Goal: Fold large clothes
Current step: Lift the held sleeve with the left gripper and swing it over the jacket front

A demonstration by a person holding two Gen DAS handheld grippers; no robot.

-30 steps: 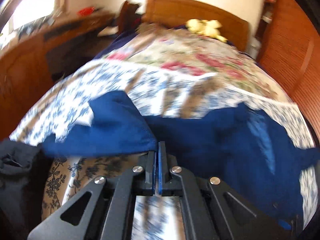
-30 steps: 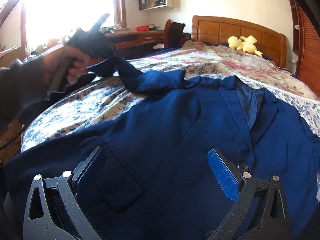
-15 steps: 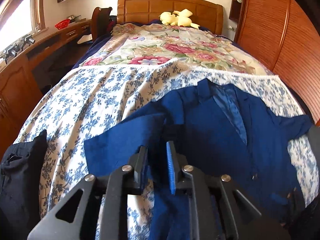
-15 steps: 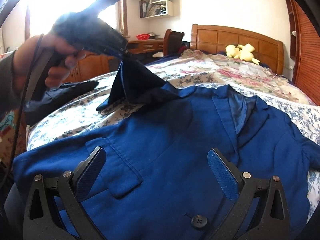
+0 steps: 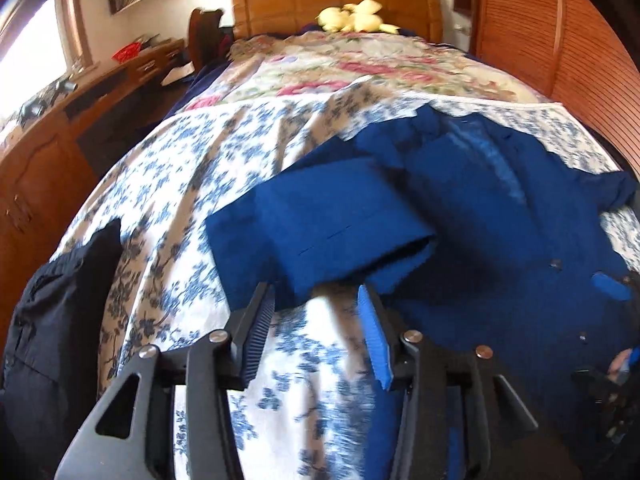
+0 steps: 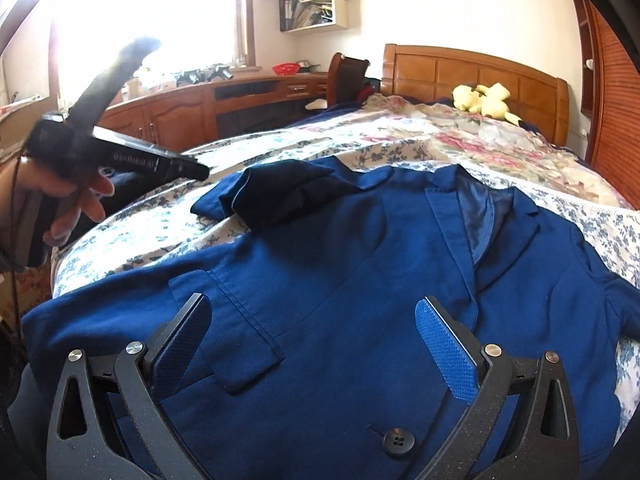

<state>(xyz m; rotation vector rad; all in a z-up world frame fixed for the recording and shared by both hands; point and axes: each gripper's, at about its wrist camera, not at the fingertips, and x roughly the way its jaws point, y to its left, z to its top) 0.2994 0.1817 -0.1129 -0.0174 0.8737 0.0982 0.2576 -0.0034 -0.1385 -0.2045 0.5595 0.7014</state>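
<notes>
Navy blue wool-like cloth fills both views: a blazer [image 6: 360, 280] lies face up and spread flat on a bed [image 5: 192, 168] covered with a blue-and-white floral sheet. Its collar points toward the wooden headboard [image 6: 472, 68], where a yellow soft toy [image 6: 484, 100] rests.

The left gripper [image 5: 316, 320] hovers just above the bed with its jaws apart and nothing between them. Its fingertips sit at the cuff end of the jacket's left sleeve [image 5: 320, 228], which lies doubled back toward the body of the jacket, loosely and a little rumpled, with part of it over the sheet. In the right wrist view, this gripper appears at the far left, held in the person's hand [image 6: 68, 204], raised clear of the cloth.

The right gripper [image 6: 316, 336] is also spread wide and empty, poised over the lower front of the jacket near a flap pocket [image 6: 240, 344] and a dark button [image 6: 396, 442].

Judged from this layout, the fold is at an early stage. One sleeve appears brought inward. The other sleeve [image 5: 616, 188], at the far right, juts outward, and the body has not yet been folded in half. A dark garment [image 5: 52, 320] sits apart at the bed's left edge.
</notes>
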